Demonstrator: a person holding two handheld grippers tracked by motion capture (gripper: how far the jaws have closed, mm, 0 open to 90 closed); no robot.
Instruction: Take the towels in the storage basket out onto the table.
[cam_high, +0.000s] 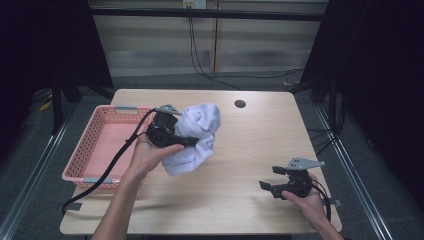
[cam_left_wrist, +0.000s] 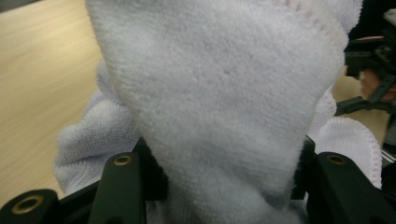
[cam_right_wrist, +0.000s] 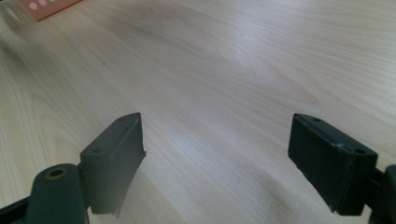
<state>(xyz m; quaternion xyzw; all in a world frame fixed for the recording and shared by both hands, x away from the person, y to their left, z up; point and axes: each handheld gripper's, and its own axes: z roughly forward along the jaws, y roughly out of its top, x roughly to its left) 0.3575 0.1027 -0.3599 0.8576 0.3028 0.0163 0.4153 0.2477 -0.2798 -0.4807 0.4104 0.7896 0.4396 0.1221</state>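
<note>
Beside the basket, at about ten o'clock from table centre, the left gripper is clamped on a bunched white towel held over the wood. Only one thick fold sits between the jaws, so the hanging bulk could snag the basket rim or slip free. Its long axis runs roughly one to seven o'clock. At five o'clock the right gripper rests, jaws apart, empty.

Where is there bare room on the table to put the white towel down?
The pink basket at the table's left edge looks bare inside. The widest free patch of wood runs from the white towel, held in the left gripper, across to the right edge, past the small dark hole. The near right corner is taken by the open right gripper.
</note>
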